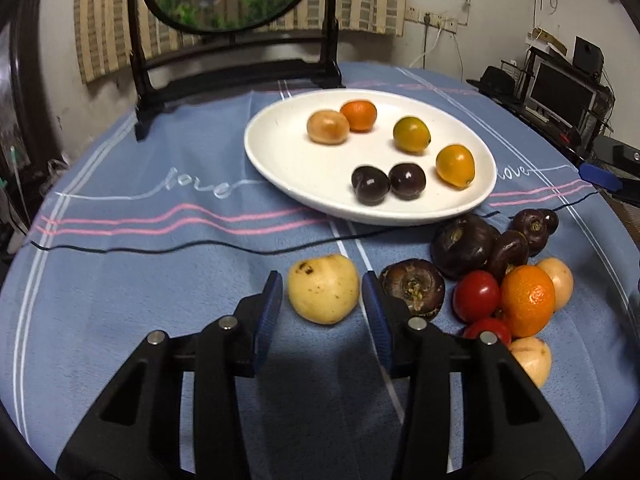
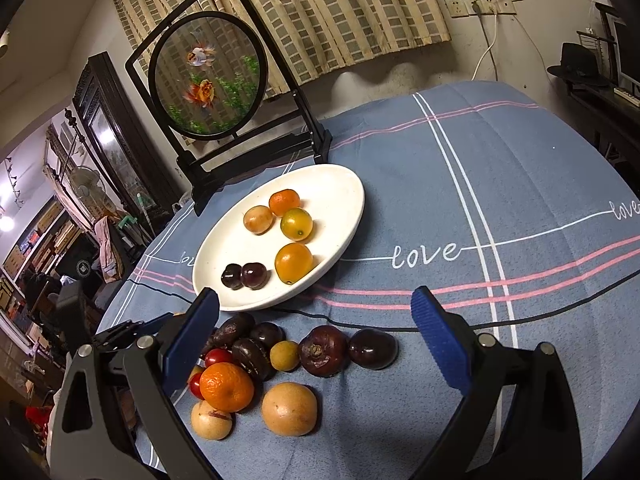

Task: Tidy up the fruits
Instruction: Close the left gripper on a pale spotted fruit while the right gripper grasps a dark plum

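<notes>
A white oval plate [image 1: 280, 152] [image 2: 344, 196] on the blue cloth holds several small fruits: orange, tan, yellow-green and two dark cherries [image 1: 388, 182]. In the left wrist view my left gripper [image 1: 322, 292] is open, its blue pads on either side of a pale yellow fruit [image 1: 323, 289] without gripping it. A pile of loose fruit lies to its right: dark water chestnuts [image 1: 414, 285], red tomatoes [image 1: 476, 295], a mandarin [image 1: 528, 300]. My right gripper [image 2: 316, 332] is wide open and empty above the same pile [image 2: 256, 356].
A black-framed round goldfish screen [image 2: 208, 76] stands behind the plate. A thin black cable [image 1: 200, 245] crosses the cloth in front of the plate. The table drops off to the left and right, with furniture and a monitor [image 1: 560, 94] beyond.
</notes>
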### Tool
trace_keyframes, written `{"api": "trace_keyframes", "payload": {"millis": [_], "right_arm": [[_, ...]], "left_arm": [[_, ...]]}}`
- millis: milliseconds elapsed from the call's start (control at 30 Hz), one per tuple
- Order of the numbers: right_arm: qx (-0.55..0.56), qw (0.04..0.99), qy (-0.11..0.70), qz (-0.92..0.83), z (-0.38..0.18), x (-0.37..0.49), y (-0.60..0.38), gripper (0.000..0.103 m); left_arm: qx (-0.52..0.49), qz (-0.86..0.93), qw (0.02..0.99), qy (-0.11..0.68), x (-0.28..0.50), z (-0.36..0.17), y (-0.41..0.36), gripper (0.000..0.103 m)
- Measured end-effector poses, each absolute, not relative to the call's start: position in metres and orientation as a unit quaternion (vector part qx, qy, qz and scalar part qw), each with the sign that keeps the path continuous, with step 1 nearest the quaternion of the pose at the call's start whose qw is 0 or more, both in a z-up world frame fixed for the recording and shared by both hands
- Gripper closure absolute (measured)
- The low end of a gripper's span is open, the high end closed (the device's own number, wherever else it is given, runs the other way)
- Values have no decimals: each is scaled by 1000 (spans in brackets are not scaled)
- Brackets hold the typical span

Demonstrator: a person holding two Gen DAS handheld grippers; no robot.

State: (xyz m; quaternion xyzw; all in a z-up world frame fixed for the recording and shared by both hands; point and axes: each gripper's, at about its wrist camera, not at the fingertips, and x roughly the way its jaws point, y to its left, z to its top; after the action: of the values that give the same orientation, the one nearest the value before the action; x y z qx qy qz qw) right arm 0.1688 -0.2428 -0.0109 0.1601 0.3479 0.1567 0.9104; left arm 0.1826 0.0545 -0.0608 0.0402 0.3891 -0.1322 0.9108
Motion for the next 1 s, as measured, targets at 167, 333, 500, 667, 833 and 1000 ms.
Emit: {"api": "trace_keyframes", "payload": {"millis": [167, 333, 500, 667, 833, 1000], "right_arm": [[152, 909, 355, 156, -14, 170, -239, 6], [148, 906, 364, 154, -18, 170, -241, 6], [113, 905, 383, 145, -29, 162, -244, 7], [42, 916, 387, 96, -34, 164, -244, 24], [-20, 908, 398, 127, -47, 164, -231, 36], [-23, 901, 413, 132, -57, 172, -231, 57]], "left_arm": [[30, -135, 902, 410, 192, -67, 55, 62], [17, -138, 899, 415, 193, -69, 59, 64], [13, -130, 901, 414, 192, -69, 63, 64], [13, -128, 901, 415, 192, -69, 63, 63], [14, -128, 900, 416, 193, -69, 62, 63], [14, -128, 900, 416, 193, -69, 62, 63]]}}
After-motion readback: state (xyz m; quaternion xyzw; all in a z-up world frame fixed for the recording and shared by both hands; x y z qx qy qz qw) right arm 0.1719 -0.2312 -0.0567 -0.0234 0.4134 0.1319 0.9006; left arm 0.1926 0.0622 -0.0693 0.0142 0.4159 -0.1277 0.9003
